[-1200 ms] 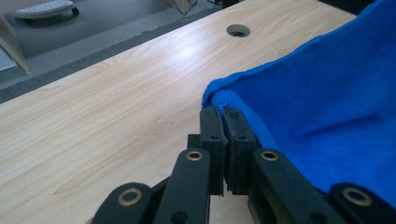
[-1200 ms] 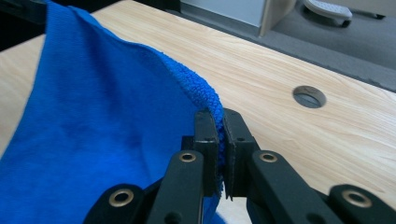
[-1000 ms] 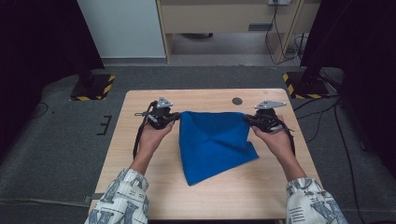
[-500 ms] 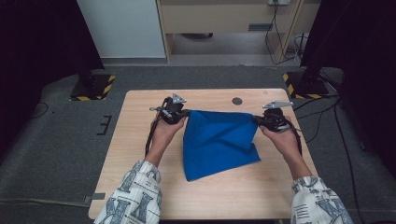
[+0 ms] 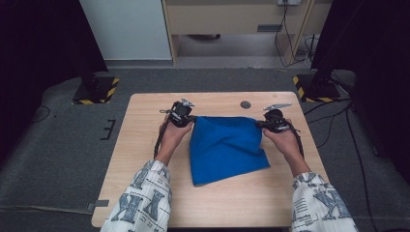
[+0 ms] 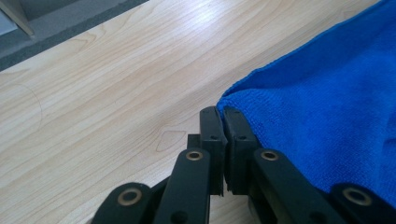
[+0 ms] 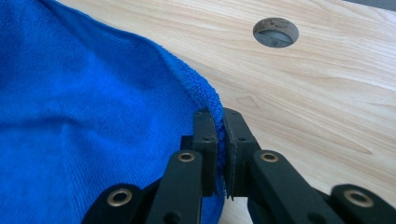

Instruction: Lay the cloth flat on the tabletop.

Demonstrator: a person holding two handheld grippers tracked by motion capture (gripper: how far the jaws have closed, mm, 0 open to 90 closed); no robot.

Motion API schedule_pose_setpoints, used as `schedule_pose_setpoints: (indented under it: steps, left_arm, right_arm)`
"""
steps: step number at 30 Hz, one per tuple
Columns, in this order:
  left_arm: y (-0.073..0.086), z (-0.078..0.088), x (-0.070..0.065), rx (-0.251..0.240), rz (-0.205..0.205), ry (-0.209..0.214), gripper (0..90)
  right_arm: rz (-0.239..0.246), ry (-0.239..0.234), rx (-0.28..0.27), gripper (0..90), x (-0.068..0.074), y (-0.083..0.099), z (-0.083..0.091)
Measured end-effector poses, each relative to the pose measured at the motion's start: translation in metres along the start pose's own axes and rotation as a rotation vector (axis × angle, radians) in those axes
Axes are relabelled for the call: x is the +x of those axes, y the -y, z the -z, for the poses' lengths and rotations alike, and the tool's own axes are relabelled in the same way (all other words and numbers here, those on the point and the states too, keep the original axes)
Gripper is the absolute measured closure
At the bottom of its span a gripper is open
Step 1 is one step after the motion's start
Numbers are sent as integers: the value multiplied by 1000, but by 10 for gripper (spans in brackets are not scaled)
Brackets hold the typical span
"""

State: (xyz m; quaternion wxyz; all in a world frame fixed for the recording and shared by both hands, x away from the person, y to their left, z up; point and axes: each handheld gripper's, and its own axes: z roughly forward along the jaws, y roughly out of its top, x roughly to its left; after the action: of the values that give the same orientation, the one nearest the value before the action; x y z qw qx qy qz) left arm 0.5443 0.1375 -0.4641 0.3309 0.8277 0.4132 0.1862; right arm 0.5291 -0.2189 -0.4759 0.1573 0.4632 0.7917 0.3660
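Pinching the blue cloth [image 5: 226,147] at its two far corners, left gripper [image 5: 186,116] and right gripper [image 5: 265,124] jaws clamped on fabric, cloth spread on the wooden surface [image 5: 145,145], round hole [image 5: 245,104] beyond

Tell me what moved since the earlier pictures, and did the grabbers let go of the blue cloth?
Both hands carried the blue cloth toward the table's far edge. The left gripper and right gripper never let go; each stays clamped on a top corner. The table stayed as it was.
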Motion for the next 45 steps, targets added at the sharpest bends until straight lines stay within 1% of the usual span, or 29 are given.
schedule_pose_setpoints:
  steps: [3,5,6,7,8,9,10,11,12,14,16,17,19,21,24,27,29,31,34,35,37,38,40,42,45]
  left_arm:
    - [2,0,4,-11,17,0,871]
    - [3,1,6,-24,25,-5,827]
    - [3,1,7,-37,33,-12,716]
    - [3,2,8,-43,35,-24,627]
    - [3,4,9,-55,38,-31,572]
    - [3,5,9,-65,39,-31,506]
    - [2,6,10,-69,45,-31,440]
    - [2,8,10,-71,51,-31,401]
    - [2,10,9,-77,47,-27,376]
    - [2,13,6,-81,44,-22,325]
    - [5,17,2,-90,35,-13,310]
    - [6,18,1,-92,36,-13,297]
    - [11,22,-3,-91,36,-3,269]
    - [17,27,-7,-103,35,-6,248]
    - [22,31,-12,-106,46,25,196]
    - [27,35,-18,-121,36,36,143]
    - [31,36,-23,-122,22,53,121]
    - [34,38,-27,-126,11,60,103]
    - [38,41,-32,-141,4,82,76]
    - [41,43,-34,-150,7,88,76]
    - [46,46,-37,-161,3,105,77]
    - [50,47,-40,-152,-11,114,83]
    - [56,49,-43,-140,-17,121,95]
    - [64,51,-46,-151,-27,118,95]
    - [74,53,-50,-142,-31,112,94]
  right_arm:
    - [-13,2,3,843,0,-1,-9]
    - [-25,9,-4,774,0,-2,-14]
    - [-32,21,-14,701,0,-2,-16]
    - [-41,26,-28,642,1,-3,-18]
    - [-48,26,-47,560,1,-4,-18]
    - [-62,38,-58,478,3,-4,-18]
    - [-70,45,-66,424,3,-5,-18]
    - [-77,45,-77,388,3,-6,-17]
    - [-77,53,-86,355,4,-6,-16]
    - [-76,64,-102,325,5,-7,-11]
    - [-73,64,-99,296,5,-6,-9]
    - [-71,65,-86,280,5,-5,-7]
    - [-68,64,-82,276,6,-3,-4]
    - [-52,68,-75,262,9,0,1]
    - [-43,58,-75,237,12,4,7]
    - [-32,45,-78,224,16,8,12]
    - [-26,36,-85,219,18,11,15]
    - [-12,22,-87,222,21,13,18]
    - [4,5,-95,225,25,18,23]
    - [6,-1,-97,228,26,20,25]
    - [9,-8,-99,250,30,25,29]
    - [16,-13,-103,280,32,28,31]
    - [18,-33,-107,343,35,34,37]
    - [22,-45,-123,394,37,42,45]
    - [11,-52,-145,452,38,53,52]
